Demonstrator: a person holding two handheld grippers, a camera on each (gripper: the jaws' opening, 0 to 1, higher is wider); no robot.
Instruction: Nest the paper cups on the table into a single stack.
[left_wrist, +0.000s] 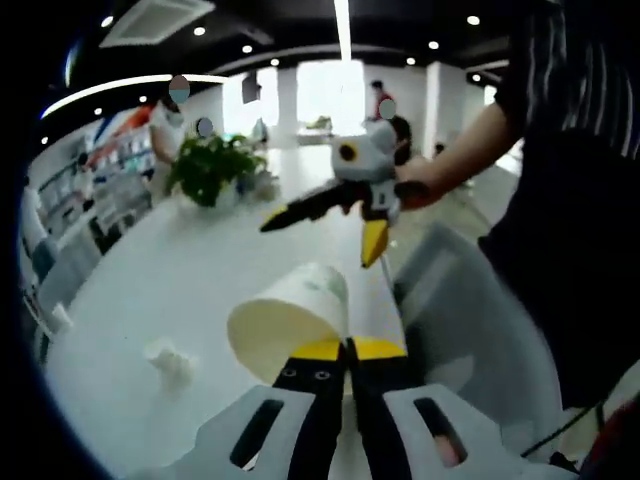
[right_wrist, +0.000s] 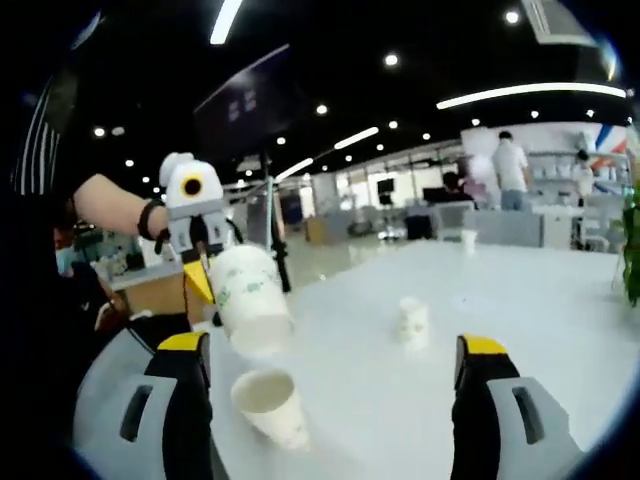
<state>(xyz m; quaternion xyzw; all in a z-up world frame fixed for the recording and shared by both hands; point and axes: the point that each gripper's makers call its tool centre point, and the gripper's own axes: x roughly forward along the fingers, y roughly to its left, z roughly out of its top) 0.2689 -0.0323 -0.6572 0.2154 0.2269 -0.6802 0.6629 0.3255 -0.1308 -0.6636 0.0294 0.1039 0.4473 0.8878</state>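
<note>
The left gripper, jaws pressed together on its rim, holds a white paper cup in the air. The right gripper, jaws spread wide, hovers above the white table. An upright open white paper cup stands just inside its left finger; a small crumpled-looking white cup sits well beyond the fingertips, perhaps dented.

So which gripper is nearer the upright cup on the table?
Right. The right gripper hangs open just beside the upright cup. The left gripper is above it, shut on another cup.
</note>
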